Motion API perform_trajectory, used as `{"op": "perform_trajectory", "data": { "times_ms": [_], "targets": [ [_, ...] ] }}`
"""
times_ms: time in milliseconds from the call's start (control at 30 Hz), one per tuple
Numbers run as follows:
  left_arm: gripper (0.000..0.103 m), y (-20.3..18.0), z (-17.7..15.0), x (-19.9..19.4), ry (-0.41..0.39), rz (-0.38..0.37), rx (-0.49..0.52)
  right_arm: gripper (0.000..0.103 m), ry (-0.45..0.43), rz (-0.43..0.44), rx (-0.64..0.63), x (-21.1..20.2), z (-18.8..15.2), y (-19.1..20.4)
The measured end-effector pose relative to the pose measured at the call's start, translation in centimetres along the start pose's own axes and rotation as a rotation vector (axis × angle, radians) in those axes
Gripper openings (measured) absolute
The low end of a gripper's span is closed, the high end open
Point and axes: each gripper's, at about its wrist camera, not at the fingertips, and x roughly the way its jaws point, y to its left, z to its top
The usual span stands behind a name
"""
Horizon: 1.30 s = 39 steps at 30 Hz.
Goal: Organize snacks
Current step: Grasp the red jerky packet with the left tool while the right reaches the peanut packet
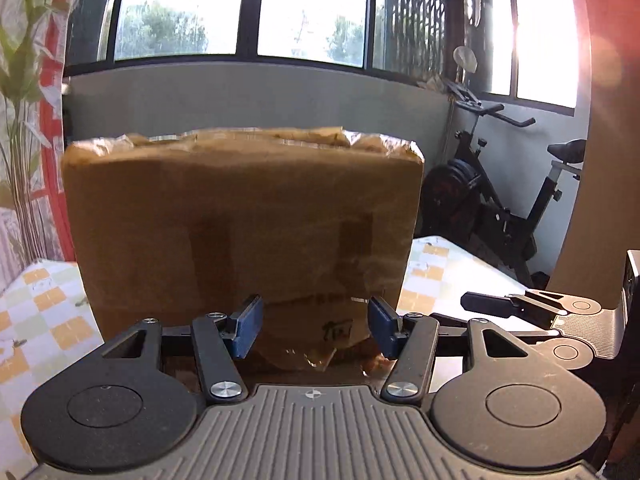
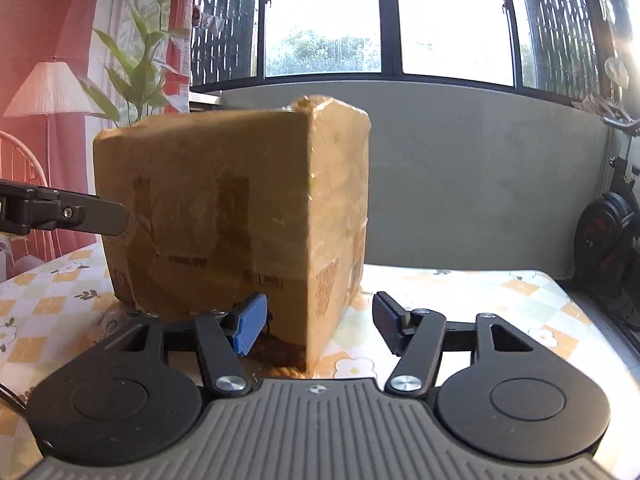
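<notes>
1. Surface [image 2: 460, 292]: covered with a checked, flower-print cloth. It carries the box; the right part is bare. Risk: the cloth may slide or bunch under a pushed load.

2. Box [image 1: 240, 220]: brown cardboard, taped, closed on top, standing upright toward the left edge of the surface, with one vertical corner turned toward the right wrist camera. No snacks are visible; presumably they are inside. Risks: it is far wider than either tool's span, so a pinch could only catch a corner or a tape flap; glossy tape looks slippery; pushed high on a face, it could tip or skid toward the left edge.

3. Left tongs [image 1: 316, 326]: spread, blue pads low against the box's near face, nothing between them. Whether they touch the cardboard cannot be told. Risk: closing here would likely only scrape the flat face.

4. Right tongs [image 2: 320, 326]: spread, straddling the box's near bottom corner, pads not pressing. Risk: a squeeze on that corner may slip off and swivel the box into the left tongs, which are close by on its left.
</notes>
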Motion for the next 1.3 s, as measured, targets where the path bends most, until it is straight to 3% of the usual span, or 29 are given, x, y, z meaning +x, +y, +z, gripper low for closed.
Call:
{"op": "perform_trajectory", "data": {
  "times_ms": [233,433,667,967,1000,1033,1100,1300],
  "targets": [
    [0.06,-0.4,-2.6,4.5,0.156,-0.05,-0.043,0.04,0.02,0.006,0.113,0.5,-1.6,-2.3],
    [0.06,-2.2,-3.8,7.7,0.232,-0.093,-0.008,0.039,0.014,0.022,0.168,0.1,-1.9,-3.6],
    [0.06,-3.4,-5.0,10.0,0.299,-0.085,0.011,0.039,0.014,0.039,0.194,0.1,-1.9,-3.9],
    [0.06,-4.9,-6.1,11.3,0.319,-0.069,0.092,0.039,0.033,0.053,0.194,0.4,-1.9,-3.9],
    [0.058,-5.3,-6.1,11.4,0.317,-0.065,0.116,0.039,0.035,0.054,0.198,0.4,-1.9,-4.0],
    [0.047,-5.5,-6.1,11.5,0.316,-0.081,0.116,0.039,0.036,0.054,0.2,0.4,-1.9,-4.0],
    [0.041,-5.7,-6.0,11.4,0.318,-0.089,0.12,0.039,0.04,0.055,0.203,0.5,-1.9,-4.0],
    [0.04,-4.5,-6.3,10.6,0.316,-0.087,0.037,0.039,0.071,0.063,0.208,0.9,-1.8,-4.2]
  ]
}}
